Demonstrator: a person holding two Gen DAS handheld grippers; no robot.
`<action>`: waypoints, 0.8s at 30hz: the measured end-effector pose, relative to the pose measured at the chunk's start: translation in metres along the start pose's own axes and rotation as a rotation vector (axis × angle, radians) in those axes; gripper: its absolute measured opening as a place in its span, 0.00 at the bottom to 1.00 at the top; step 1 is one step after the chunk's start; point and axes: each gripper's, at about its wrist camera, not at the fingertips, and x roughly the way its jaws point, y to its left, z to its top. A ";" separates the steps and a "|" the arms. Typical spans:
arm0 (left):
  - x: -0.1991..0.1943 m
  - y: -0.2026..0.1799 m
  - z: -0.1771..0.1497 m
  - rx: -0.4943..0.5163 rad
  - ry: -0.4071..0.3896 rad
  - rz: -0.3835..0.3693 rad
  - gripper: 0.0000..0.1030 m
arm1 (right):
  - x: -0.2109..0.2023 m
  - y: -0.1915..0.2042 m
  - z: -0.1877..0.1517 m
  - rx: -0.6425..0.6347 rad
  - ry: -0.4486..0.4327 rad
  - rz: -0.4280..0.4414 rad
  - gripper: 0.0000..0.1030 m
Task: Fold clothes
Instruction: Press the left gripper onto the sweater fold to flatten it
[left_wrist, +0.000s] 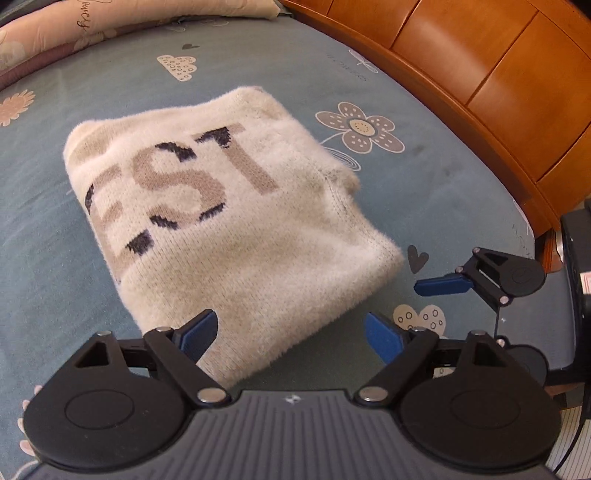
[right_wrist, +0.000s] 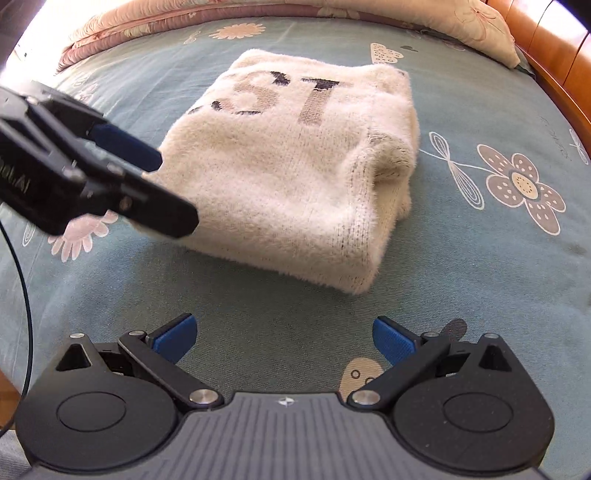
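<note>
A cream fuzzy sweater (left_wrist: 229, 221) with large tan and dark letters lies folded into a thick rectangle on the bed. In the right wrist view the sweater (right_wrist: 295, 177) shows its stacked layers along its right side. My left gripper (left_wrist: 291, 328) stands open at the sweater's near corner, its left finger over the fuzzy edge, holding nothing. The same left gripper (right_wrist: 175, 190) shows from the side against the sweater's left edge. Short of the sweater's near edge, my right gripper (right_wrist: 284, 326) hovers open and empty over bare sheet. One of its blue fingers (left_wrist: 441, 285) appears right of the sweater.
The blue-grey bedsheet (left_wrist: 424, 177) has flower, heart and cloud prints. A wooden headboard (left_wrist: 480, 74) runs along the right. Pink bedding (right_wrist: 221, 14) and a pillow (right_wrist: 461, 22) lie at the far side. A black cable (right_wrist: 26, 295) hangs at the left.
</note>
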 end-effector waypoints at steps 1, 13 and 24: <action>0.005 0.004 0.001 -0.006 0.011 0.005 0.84 | 0.001 0.002 0.001 -0.002 0.003 -0.002 1.00; -0.017 0.033 -0.013 -0.036 -0.013 0.036 0.83 | 0.011 0.017 0.009 -0.005 0.046 -0.006 1.00; 0.022 0.039 0.031 -0.008 -0.134 -0.021 0.92 | 0.023 0.037 0.016 0.001 0.068 0.019 1.00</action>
